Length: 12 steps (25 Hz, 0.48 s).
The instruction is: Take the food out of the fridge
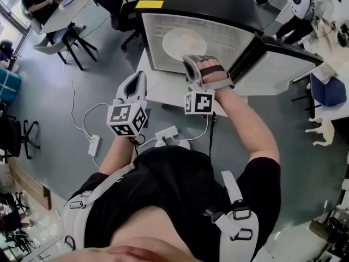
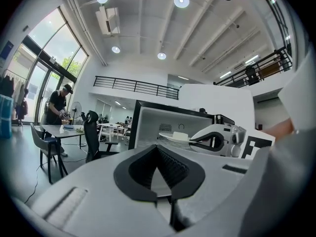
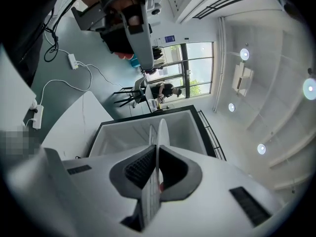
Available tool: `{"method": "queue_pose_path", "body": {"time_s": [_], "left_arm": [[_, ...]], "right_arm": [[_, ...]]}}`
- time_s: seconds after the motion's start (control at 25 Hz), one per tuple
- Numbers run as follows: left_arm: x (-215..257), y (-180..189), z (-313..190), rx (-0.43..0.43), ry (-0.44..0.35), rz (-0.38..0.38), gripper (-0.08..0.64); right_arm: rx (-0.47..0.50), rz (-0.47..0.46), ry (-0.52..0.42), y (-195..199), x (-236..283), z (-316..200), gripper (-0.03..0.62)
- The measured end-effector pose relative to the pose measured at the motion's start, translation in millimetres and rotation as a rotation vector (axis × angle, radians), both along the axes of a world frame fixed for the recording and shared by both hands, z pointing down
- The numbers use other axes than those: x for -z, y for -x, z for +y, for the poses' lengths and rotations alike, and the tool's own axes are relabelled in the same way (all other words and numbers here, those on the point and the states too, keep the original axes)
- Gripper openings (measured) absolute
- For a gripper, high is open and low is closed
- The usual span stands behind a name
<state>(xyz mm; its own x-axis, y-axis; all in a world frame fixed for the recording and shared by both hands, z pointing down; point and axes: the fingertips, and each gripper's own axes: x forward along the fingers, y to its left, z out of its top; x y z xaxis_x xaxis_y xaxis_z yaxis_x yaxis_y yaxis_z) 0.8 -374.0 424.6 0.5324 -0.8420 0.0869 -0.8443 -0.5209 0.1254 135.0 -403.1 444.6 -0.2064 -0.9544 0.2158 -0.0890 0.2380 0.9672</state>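
A small fridge [image 1: 196,1] stands on a white table [image 1: 163,89] with its door [image 1: 283,64] swung open to the right. Inside lies a white plate [image 1: 182,41] bearing a pale block of food [image 2: 180,134]. My right gripper [image 1: 199,64] reaches into the fridge mouth and is shut on the plate's near rim. In the right gripper view the plate [image 3: 161,130] stands edge-on between the pads. My left gripper [image 1: 136,83] hovers left of the fridge over the table edge. Its jaws are shut on nothing [image 2: 163,174], and it points level at the fridge [image 2: 148,120].
Power strips [image 1: 94,144] and cables lie on the grey floor below the table. A black chair [image 1: 117,7] stands behind the fridge. A desk [image 1: 65,10] with a seated person is at the back left. More furniture and a person are at the right.
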Motion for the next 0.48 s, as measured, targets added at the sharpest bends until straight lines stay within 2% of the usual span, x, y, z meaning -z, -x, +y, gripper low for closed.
{"method": "queue_pose_path", "body": {"time_s": [0.28,0.48], "left_arm": [[-3,-14,-7,-0.039,-0.001,0.01,0.002],[-6,-28,-9,-0.084,0.008,0.001,0.002]], "right_arm": [[0.015,-0.021,-0.037,-12,5,43,0.021],[-0.027,0.004,-0.013,-27,-6,59,0.021]]}}
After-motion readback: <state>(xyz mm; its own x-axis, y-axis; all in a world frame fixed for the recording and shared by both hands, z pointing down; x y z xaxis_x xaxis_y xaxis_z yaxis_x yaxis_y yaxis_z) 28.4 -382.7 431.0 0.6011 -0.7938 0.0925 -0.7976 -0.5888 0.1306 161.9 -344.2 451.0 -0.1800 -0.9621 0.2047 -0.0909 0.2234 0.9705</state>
